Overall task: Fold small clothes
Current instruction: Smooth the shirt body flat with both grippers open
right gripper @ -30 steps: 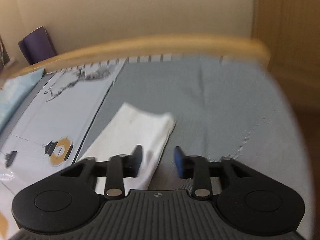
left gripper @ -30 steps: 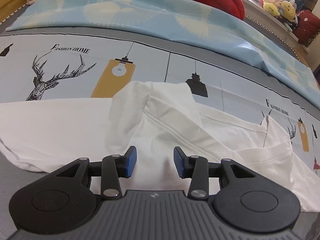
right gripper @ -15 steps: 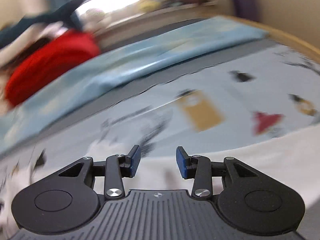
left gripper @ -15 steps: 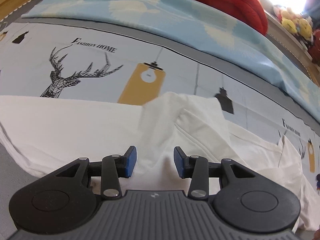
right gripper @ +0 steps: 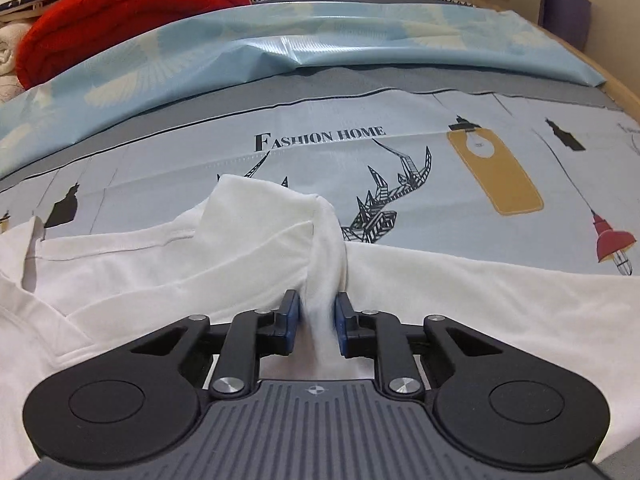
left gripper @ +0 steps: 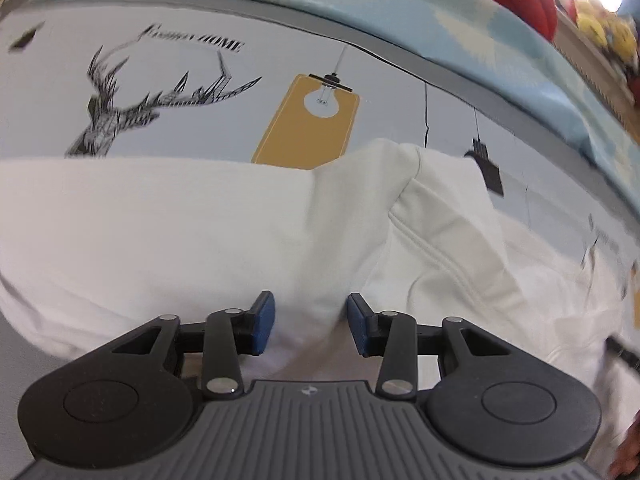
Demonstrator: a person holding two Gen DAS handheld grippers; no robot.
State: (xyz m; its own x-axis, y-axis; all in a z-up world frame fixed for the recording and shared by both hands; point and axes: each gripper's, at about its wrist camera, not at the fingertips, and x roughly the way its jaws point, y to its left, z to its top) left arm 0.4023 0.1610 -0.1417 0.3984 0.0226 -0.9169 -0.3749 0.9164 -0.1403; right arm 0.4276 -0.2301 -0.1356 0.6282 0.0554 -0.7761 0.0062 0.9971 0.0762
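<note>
A white T-shirt (left gripper: 200, 232) lies spread on a printed bed sheet, with one part folded over itself. It also shows in the right wrist view (right gripper: 460, 292). My left gripper (left gripper: 310, 324) is open and sits low over the shirt's near edge, with cloth between the blue pads but not pinched. My right gripper (right gripper: 316, 320) has its jaws closed most of the way on a raised ridge of the shirt's cloth (right gripper: 324, 256), and the fabric bunches up between the pads.
The sheet (right gripper: 400, 152) bears deer, lamp and "Fashion Home" prints. A light blue cover (right gripper: 280, 44) lies behind it, with a red quilt (right gripper: 128, 12) at the far left. A wooden bed frame (right gripper: 624, 96) runs along the right.
My right gripper swung from the grey mattress area to the shirt and closed on a ridge of cloth. My left gripper moved closer and lower over the shirt, still open.
</note>
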